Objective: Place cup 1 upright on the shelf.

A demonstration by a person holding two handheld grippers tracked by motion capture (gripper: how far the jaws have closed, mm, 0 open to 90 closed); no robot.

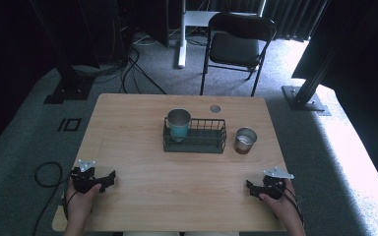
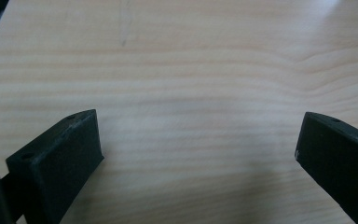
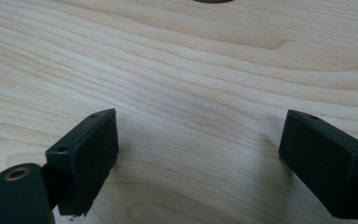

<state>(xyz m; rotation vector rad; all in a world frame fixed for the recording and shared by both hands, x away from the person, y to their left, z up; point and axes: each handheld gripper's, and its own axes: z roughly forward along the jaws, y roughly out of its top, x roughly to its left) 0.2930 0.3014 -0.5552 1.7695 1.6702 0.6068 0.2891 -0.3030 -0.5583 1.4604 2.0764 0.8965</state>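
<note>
Both grippers, left (image 1: pixel 109 176) and right (image 1: pixel 250 186), rested wide open, empty; approach steel cup (image 1: pixel 245 140) level, fingers straddling rim.

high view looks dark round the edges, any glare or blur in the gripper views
High view: the room's edges are dark, daylight washes out the carpet at right, the table evenly lit. Left gripper view: soft, the jaws near the lens blurred. Right gripper view: wood grain sharper, faint shadows under the jaws, no glare.
</note>
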